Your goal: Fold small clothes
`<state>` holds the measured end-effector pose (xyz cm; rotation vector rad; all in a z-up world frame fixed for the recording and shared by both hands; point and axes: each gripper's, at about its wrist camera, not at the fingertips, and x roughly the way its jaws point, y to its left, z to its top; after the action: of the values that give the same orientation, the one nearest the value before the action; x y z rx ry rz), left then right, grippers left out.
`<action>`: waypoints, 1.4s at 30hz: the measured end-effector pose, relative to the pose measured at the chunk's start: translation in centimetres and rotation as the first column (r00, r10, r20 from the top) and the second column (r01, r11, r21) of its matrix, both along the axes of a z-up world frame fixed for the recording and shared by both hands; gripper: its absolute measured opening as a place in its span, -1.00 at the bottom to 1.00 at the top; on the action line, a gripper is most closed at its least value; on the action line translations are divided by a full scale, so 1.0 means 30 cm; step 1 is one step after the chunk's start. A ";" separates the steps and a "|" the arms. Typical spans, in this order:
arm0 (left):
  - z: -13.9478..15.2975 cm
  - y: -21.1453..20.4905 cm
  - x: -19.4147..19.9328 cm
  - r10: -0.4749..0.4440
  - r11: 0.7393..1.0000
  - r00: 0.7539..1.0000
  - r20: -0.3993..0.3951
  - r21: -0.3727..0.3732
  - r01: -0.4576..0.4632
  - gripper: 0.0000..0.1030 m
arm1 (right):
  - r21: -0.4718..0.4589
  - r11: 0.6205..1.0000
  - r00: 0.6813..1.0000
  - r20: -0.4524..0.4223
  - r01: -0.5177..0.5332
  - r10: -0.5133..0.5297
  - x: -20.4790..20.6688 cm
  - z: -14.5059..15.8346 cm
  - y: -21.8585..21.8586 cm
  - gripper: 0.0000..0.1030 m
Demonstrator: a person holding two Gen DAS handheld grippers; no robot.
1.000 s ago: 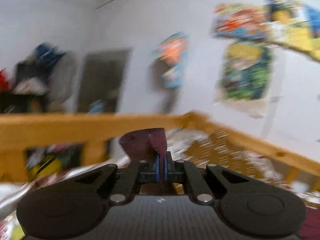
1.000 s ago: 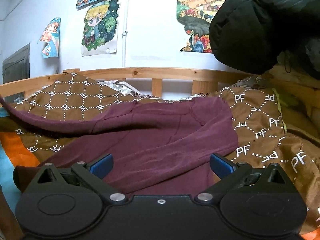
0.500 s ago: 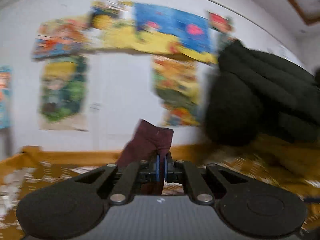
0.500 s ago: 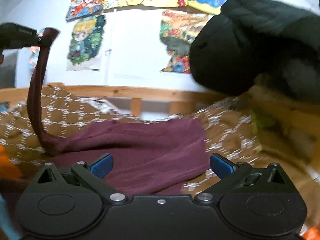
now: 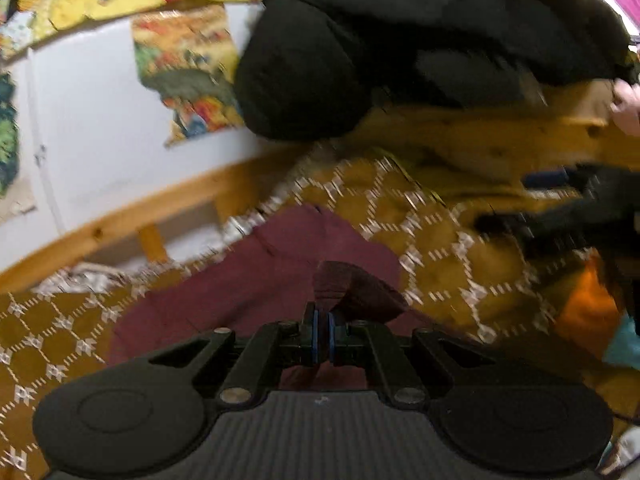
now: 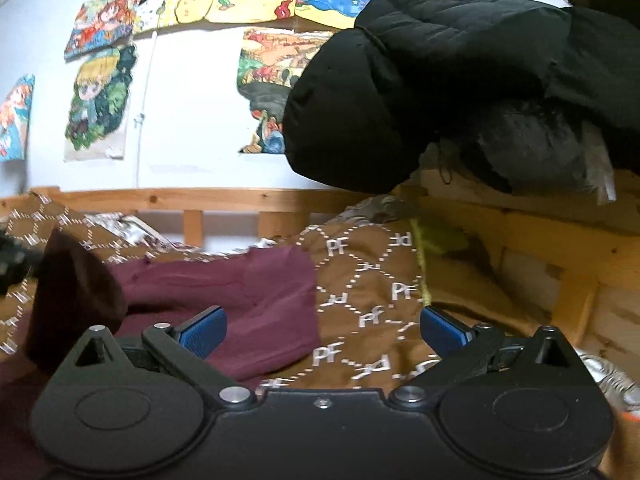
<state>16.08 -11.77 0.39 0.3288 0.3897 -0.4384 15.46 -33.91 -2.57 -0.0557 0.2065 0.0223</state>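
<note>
A maroon long-sleeved top (image 6: 240, 300) lies spread on a brown patterned blanket (image 6: 372, 280). My left gripper (image 5: 322, 332) is shut on the cuff of its sleeve (image 5: 352, 288), held just above the top's body (image 5: 260, 280). From the right wrist, that folded-over sleeve (image 6: 72, 292) shows at the left, with the left gripper (image 6: 12, 260) blurred at the edge. My right gripper (image 6: 322, 328) hovers open over the top's right hem, nothing between its blue pads (image 6: 204, 330). In the left wrist view the right gripper (image 5: 560, 216) appears as a dark blur at the right.
A black padded jacket (image 6: 440, 80) hangs over the wooden bed rail (image 6: 224, 196) at the upper right. Posters (image 6: 100, 100) cover the white wall behind. An orange and teal cover (image 5: 588, 312) lies at the right, and crumpled silver fabric (image 6: 128, 228) by the rail.
The left gripper has swung from the left over to the right and down, carrying the sleeve across the top's body. The right gripper drifted right and stayed open.
</note>
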 end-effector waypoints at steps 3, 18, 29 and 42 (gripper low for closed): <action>-0.047 -0.014 -0.008 -0.024 1.000 0.996 -0.084 -0.002 0.024 -0.91 | 0.003 1.000 1.000 -0.007 0.001 -0.001 0.007 -0.005 -0.021 0.99; -0.084 0.093 -0.118 -0.124 0.992 0.946 -0.299 -0.071 0.107 0.30 | 0.032 0.996 0.986 -0.143 -0.084 0.088 0.034 -0.080 0.073 0.99; -0.111 0.325 -0.142 0.167 0.970 0.896 -0.412 -0.094 -0.224 0.32 | 0.096 0.959 0.906 -0.316 -0.266 0.283 0.054 -0.174 0.253 0.80; -0.059 0.411 -0.082 0.174 0.966 0.910 -0.377 -0.116 -0.233 0.26 | 0.105 0.945 0.851 -0.413 -0.309 0.324 0.069 -0.191 0.290 -0.78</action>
<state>13.61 0.55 -1.38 0.0463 0.7409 -0.3207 17.54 -25.21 -8.30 -0.0493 0.6359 0.3726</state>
